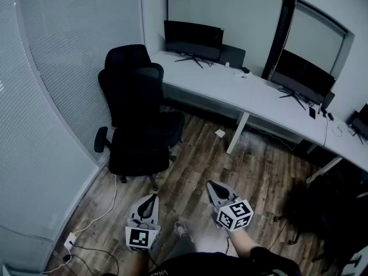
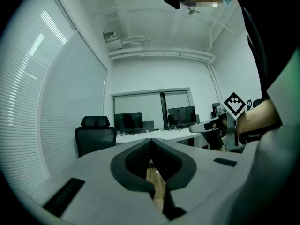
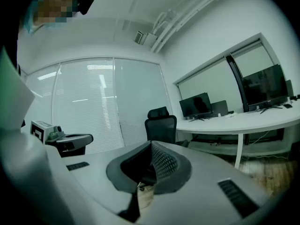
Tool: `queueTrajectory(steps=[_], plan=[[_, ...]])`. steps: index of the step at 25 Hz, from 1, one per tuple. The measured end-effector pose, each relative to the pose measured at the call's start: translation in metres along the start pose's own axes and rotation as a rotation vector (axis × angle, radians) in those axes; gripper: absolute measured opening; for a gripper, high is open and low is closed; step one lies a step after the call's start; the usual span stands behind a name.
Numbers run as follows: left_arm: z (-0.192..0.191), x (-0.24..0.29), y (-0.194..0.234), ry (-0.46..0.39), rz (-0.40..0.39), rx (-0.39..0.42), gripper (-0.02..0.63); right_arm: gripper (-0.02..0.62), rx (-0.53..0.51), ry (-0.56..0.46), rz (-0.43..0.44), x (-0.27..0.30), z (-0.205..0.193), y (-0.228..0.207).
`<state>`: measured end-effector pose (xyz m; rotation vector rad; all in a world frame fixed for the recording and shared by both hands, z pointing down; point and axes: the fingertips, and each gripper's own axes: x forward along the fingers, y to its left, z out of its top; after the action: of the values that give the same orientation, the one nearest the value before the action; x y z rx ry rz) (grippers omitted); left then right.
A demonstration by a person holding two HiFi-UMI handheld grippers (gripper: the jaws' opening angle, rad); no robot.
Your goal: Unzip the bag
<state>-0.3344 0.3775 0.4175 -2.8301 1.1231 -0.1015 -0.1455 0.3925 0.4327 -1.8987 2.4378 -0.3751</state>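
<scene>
A dark, bulky bag-like shape point(image 1: 319, 207) lies on the wooden floor at the right, under the desk's end; its zip cannot be made out. My left gripper point(image 1: 150, 198) is held low at the bottom middle, level, jaws shut and empty. My right gripper point(image 1: 211, 184) hovers beside it, to its right, also shut with nothing held. Both are well short of the bag. In the left gripper view the shut jaws point(image 2: 151, 139) face the desks, and the right gripper point(image 2: 211, 125) shows at the right. The right gripper view has its shut jaws point(image 3: 151, 143) facing the chair.
A black office chair point(image 1: 135, 117) stands ahead on the left by the blinds point(image 1: 69, 68). A long white desk point(image 1: 241, 91) with monitors point(image 1: 193, 39) runs along the back and right. Cables and a power strip point(image 1: 70, 240) lie on the floor point(image 1: 190, 171) at the lower left.
</scene>
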Motion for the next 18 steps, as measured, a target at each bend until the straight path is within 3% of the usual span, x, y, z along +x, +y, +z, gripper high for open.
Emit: queueTrajectory(steps=[5,10,18], plan=[[0.013,0.004,-0.010,-0.010,0.009,-0.017,0.018,0.043,0.010,0.000,0.010,-0.005,-0.002,-0.005],[0.008,0.023,-0.007,-0.004,0.009,-0.023,0.018,0.046,0.048,-0.021,0.083,0.010,0.002,-0.010],[-0.008,0.081,0.019,0.031,-0.001,0.009,0.020,0.048,0.049,0.005,0.077,0.060,0.008,-0.044]])
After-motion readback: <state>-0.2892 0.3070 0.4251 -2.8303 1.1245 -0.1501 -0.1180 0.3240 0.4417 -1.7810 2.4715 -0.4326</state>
